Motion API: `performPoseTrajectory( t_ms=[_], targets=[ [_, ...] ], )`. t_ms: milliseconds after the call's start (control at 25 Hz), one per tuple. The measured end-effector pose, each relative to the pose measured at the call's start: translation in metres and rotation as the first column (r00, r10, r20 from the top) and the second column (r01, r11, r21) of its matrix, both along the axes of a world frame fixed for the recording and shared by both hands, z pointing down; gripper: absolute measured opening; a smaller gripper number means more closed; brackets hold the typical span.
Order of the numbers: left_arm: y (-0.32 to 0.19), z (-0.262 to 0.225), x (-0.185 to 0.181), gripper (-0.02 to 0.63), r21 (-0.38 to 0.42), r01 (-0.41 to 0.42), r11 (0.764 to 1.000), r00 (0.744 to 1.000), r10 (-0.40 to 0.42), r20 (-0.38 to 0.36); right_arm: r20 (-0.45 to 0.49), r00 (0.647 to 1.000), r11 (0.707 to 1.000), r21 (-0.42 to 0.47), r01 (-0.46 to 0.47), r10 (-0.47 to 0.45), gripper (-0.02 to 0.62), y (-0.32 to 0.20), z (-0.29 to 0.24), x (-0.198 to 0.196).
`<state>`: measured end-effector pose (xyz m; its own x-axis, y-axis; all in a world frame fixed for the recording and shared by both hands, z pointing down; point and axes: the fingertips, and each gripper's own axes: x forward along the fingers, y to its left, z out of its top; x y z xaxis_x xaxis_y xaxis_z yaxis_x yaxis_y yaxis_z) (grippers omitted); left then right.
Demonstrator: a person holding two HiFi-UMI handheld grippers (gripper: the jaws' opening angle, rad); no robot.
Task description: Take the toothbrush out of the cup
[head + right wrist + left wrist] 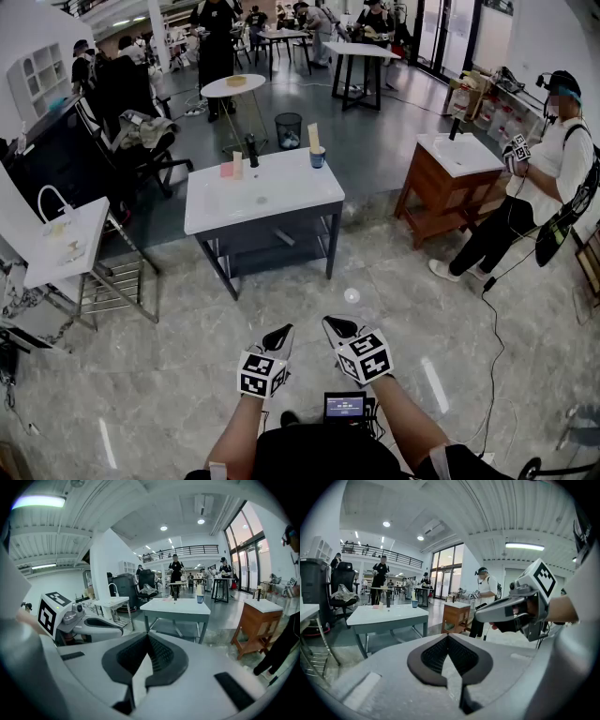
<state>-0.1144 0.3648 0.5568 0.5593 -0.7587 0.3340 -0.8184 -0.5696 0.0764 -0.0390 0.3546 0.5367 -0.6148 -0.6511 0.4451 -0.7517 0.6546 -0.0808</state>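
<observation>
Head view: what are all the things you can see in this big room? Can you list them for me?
grey sink table with white top: one, grey and white, middle of the floor
small blue cup: one, blue, table's far right corner, with a pale upright thing in it, too small to tell
black faucet: one, black, table's far edge
wooden washstand with white basin: one, brown, right
black mesh bin: one, black, behind the table
round white table: one, white, farther back
person in white top: one, right edge
left gripper: one, white, black jaws together, bottom
right gripper: one, white, black jaws together, beside it
</observation>
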Motion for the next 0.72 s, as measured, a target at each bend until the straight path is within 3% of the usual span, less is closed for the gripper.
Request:
performPoseTrajectory(
  t_ms=[720],
  targets=[
    [0.0037,0.006,0.0025,0.009,-0.007,0.006,1.0,0.999,-0.007,-0.036,0.028,0.998,0.999,-0.008,-0.048,0.048,0.009,0.0006,0.003,0.0089]
  ],
)
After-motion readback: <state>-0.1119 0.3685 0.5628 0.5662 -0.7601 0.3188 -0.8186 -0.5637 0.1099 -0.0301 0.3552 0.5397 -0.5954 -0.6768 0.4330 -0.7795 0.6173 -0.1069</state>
